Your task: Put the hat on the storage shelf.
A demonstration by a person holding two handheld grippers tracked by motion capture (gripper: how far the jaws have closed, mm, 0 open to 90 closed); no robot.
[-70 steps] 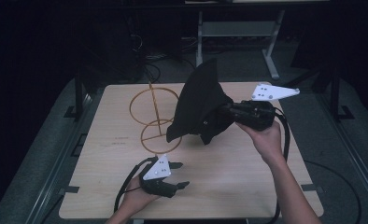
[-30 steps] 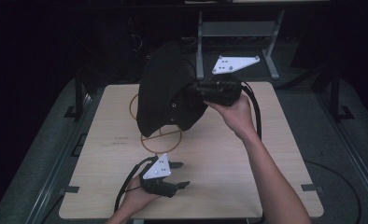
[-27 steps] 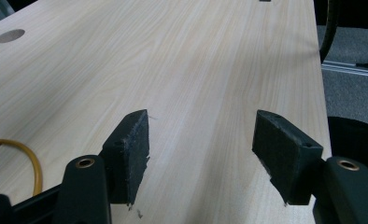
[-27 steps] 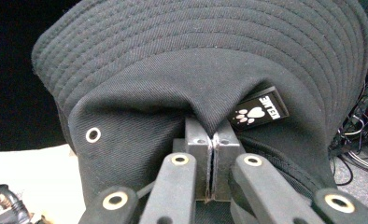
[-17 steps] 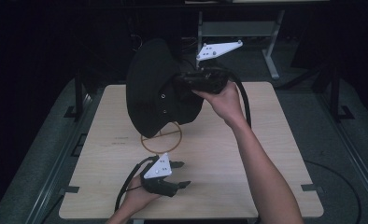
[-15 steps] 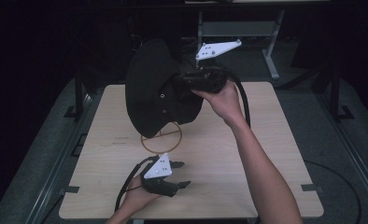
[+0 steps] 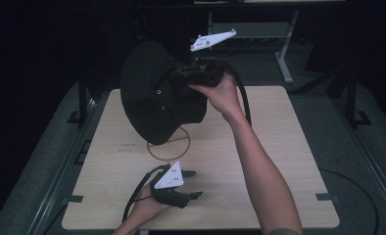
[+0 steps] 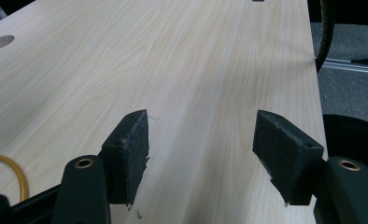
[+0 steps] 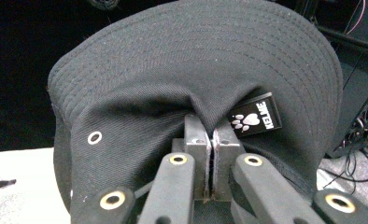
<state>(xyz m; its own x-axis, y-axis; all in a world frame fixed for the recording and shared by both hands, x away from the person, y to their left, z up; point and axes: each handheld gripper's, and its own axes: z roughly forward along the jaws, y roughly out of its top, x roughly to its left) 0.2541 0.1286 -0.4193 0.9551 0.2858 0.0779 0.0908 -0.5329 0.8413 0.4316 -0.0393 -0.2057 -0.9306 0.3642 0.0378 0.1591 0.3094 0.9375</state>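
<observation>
Right gripper [image 7: 183, 77], clamped tight on the black hat's [image 7: 154, 93] fabric, carries it aloft; next it needs lowering onto the hoop stand [image 7: 169, 143] below.

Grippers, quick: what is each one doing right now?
Left gripper: open, holding nothing, low over the table.
Right gripper: closed, pinching the black hat and holding it up.

A person's right hand [image 7: 223, 93] holds the right gripper [image 7: 201, 73] aloft, clamped on a black fabric bucket hat [image 7: 156, 95] that hangs tilted above the pale wooden table [image 7: 279, 156]. Directly under the hat, a thin yellow wire ring [image 7: 169, 147] lies on the table. Nearer the person than the ring, the left gripper [image 7: 193, 183] rests on the wood, jaws apart.
</observation>
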